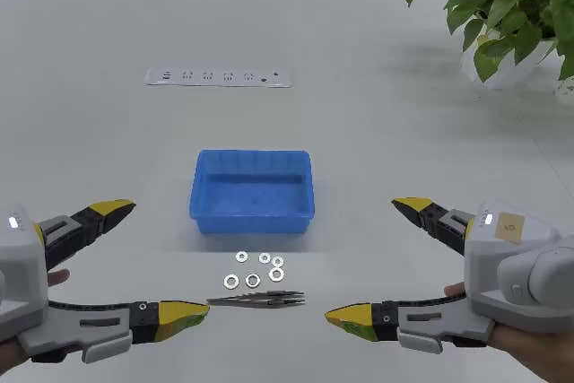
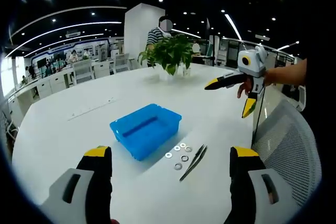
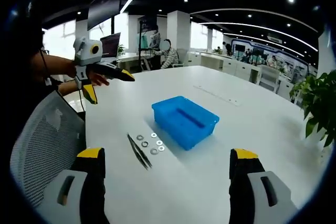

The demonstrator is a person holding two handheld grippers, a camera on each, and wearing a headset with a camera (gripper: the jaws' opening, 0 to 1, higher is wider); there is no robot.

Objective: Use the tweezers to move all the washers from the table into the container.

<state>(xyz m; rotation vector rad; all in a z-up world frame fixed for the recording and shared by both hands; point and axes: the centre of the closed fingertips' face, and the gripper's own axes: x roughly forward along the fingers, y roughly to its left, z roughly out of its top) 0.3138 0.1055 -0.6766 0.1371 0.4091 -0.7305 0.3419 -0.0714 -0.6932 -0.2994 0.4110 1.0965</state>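
Several small metal washers (image 1: 257,269) lie on the white table just in front of an empty blue container (image 1: 252,191). Dark tweezers (image 1: 256,299) rest flat beside them, nearer to me. The washers (image 2: 179,155), tweezers (image 2: 192,162) and container (image 2: 145,128) appear ahead of the left gripper (image 2: 170,165), which is open and empty. From the other side the right gripper (image 3: 167,164) is open over the washers (image 3: 150,144), tweezers (image 3: 139,151) and container (image 3: 185,120). In the head view the left gripper (image 1: 161,262) and right gripper (image 1: 372,262) flank the tweezers, both apart from them.
A white power strip (image 1: 218,78) lies beyond the container. A potted green plant (image 1: 514,8) stands at the far right. A mesh office chair (image 2: 289,150) sits at the table's edge. People are in the office background.
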